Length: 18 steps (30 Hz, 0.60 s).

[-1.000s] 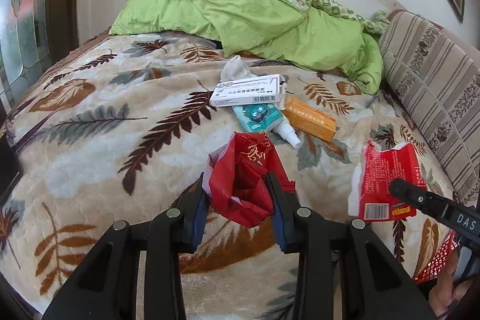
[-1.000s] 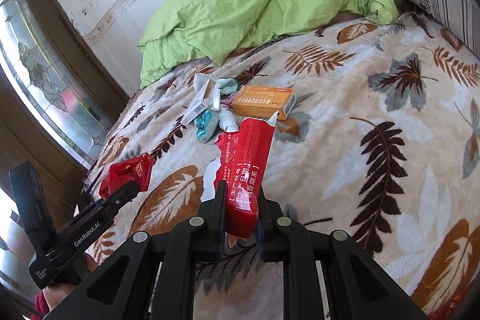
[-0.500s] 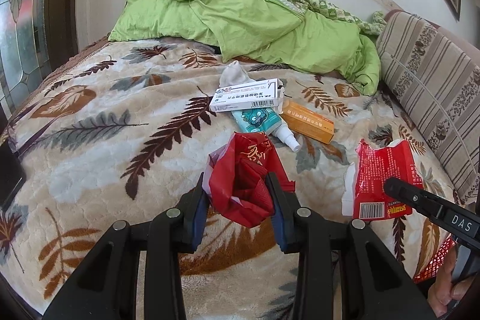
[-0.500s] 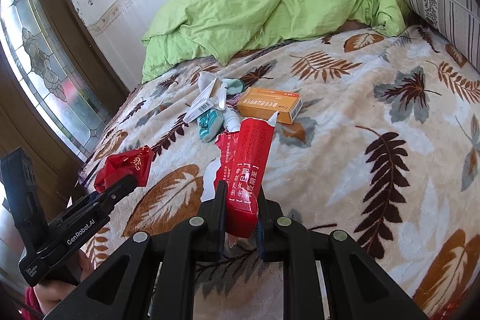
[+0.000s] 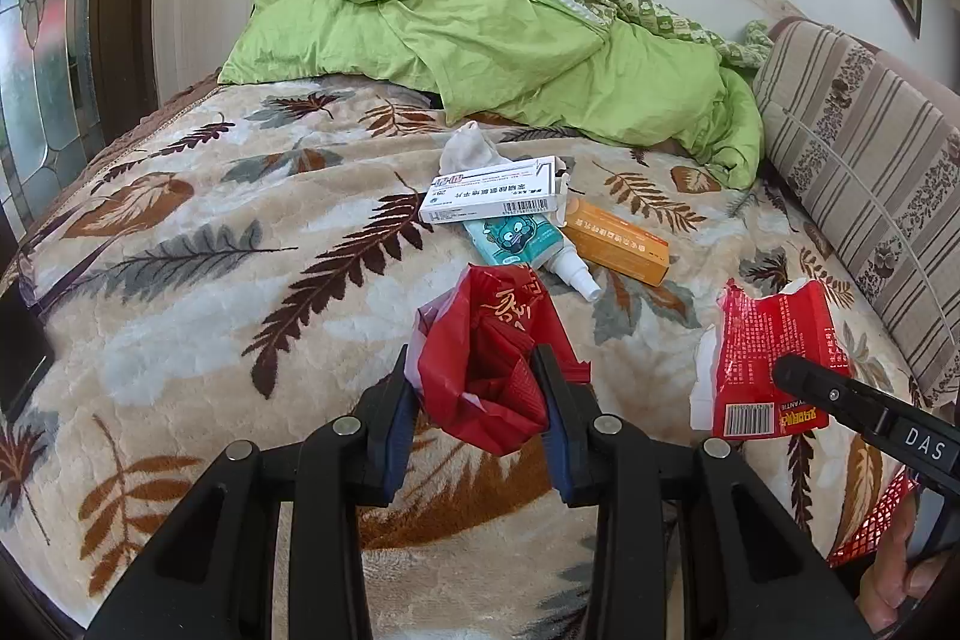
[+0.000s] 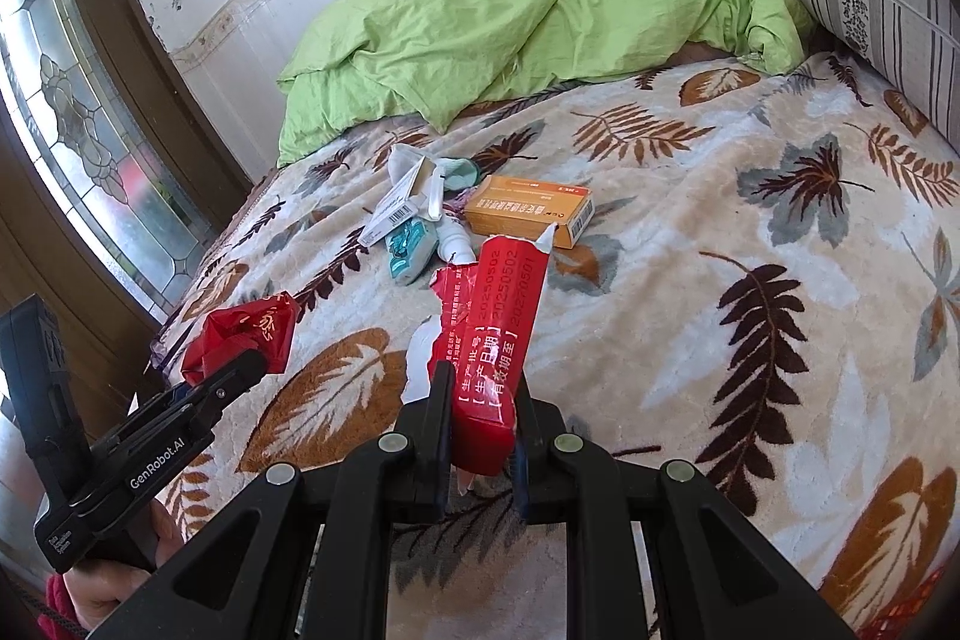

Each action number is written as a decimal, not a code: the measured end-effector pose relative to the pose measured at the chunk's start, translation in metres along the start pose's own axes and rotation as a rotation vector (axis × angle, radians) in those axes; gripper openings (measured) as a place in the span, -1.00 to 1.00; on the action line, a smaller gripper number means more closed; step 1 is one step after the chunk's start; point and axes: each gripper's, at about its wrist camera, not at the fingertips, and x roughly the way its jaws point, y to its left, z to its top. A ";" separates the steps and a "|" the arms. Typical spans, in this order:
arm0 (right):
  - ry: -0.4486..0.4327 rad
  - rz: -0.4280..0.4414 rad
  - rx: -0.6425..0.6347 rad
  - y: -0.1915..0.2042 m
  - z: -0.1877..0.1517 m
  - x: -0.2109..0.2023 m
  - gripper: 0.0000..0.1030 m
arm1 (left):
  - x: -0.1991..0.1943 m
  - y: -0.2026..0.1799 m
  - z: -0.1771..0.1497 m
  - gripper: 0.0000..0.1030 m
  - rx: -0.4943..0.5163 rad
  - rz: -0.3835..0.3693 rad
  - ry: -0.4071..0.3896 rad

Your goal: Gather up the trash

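Above the leaf-patterned plush bed blanket [image 5: 180, 280], two pieces collected — left gripper [image 5: 477, 400] pinching a crumpled red plastic bag [image 5: 486, 358], right gripper [image 6: 480, 424] pinching a torn red paper wrapper [image 6: 498, 334] — white carton [image 5: 492, 199], teal spray bottle [image 5: 522, 244] and orange carton [image 5: 618, 241] left lying.

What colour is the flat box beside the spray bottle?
Orange box, clearest in the right wrist view.

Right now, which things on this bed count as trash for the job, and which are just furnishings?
Trash:
- red bag, held in the left gripper
- torn red packet, held in the right gripper
- white box
- teal spray bottle
- orange box
- crumpled tissue

Furnishings:
- green quilt
- striped cushion
- leaf blanket
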 end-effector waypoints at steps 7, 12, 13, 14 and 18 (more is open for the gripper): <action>0.000 -0.001 -0.001 0.001 0.000 0.000 -0.69 | -0.001 -0.001 -0.001 -0.32 -0.002 -0.001 -0.001; 0.000 -0.004 -0.002 0.002 0.000 0.000 -0.69 | -0.002 -0.001 -0.001 -0.32 -0.007 -0.010 -0.004; 0.000 -0.005 -0.002 0.002 0.000 0.000 -0.69 | -0.002 -0.001 0.000 -0.32 -0.009 -0.014 -0.006; 0.000 -0.005 -0.002 0.002 0.000 0.000 -0.69 | -0.003 -0.002 0.000 -0.32 -0.009 -0.016 -0.009; -0.004 -0.006 -0.005 0.002 0.000 0.000 -0.69 | -0.003 -0.003 0.000 -0.32 -0.010 -0.034 -0.005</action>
